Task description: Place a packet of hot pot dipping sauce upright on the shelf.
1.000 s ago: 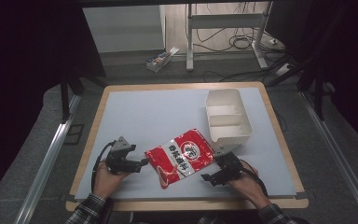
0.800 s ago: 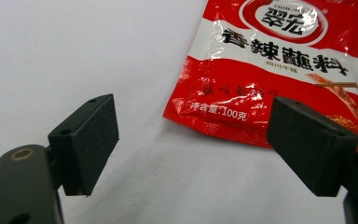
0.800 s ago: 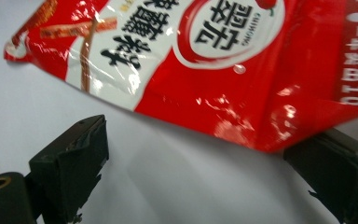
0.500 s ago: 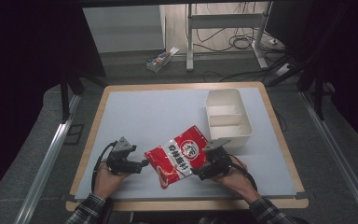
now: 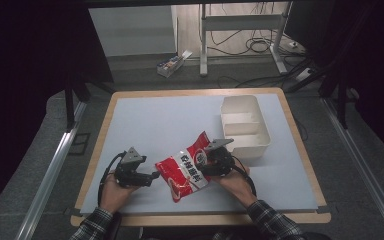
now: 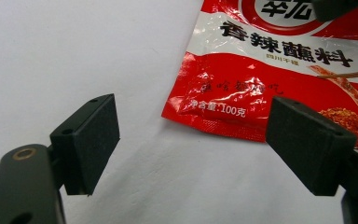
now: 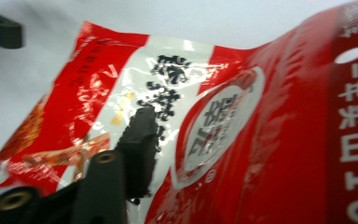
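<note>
Right tongs (image 5: 211, 161) are closing on the red seasoning packet's (image 5: 185, 167) edge, lifting that side off the worktop (image 5: 160, 120) toward the white bin (image 5: 245, 127) at two o'clock, while the left tongs (image 5: 152, 176) are waiting open at the packet's nine o'clock.

**Right gripper brought onto the packet**

The right gripper (image 5: 206, 162) has been moved leftward from the table beside the red seasoning packet (image 5: 185, 167) onto its right edge. Its jaws have just been closing, and the packet is now caught between them. The packet's right end has been raised and crumpled, where it earlier lay flatter on the table.
</note>
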Available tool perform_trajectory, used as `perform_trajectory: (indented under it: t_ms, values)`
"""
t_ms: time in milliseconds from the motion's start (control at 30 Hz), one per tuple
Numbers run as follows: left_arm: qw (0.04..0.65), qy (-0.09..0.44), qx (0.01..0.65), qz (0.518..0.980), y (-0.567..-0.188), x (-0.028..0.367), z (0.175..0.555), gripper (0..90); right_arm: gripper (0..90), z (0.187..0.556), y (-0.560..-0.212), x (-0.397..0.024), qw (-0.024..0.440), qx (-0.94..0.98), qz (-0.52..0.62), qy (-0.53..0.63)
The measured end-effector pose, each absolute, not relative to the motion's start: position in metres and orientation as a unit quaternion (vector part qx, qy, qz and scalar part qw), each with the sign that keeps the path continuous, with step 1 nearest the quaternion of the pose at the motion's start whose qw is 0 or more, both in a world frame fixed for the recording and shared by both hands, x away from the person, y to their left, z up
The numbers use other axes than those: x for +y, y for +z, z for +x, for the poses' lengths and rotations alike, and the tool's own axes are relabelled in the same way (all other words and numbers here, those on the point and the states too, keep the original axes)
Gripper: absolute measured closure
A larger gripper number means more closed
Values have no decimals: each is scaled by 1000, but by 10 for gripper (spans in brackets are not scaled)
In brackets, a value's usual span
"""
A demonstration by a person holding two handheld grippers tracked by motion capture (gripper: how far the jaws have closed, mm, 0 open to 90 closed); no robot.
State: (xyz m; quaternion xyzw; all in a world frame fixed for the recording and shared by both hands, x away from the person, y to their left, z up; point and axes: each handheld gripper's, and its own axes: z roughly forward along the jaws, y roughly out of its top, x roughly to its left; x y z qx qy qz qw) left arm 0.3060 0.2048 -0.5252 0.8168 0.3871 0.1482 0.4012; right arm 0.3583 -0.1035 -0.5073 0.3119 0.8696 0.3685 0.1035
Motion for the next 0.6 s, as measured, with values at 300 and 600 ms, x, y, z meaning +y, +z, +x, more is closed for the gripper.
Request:
perform_trajectory:
  t_ms: [300, 600]
  values:
    - [400, 152, 386, 817, -525, 205, 306, 179, 880, 360, -502, -103, 103, 873, 308, 364]
    - [391, 157, 389, 820, -526, 206, 307, 177, 880, 364, -475, -102, 76, 864, 297, 399]
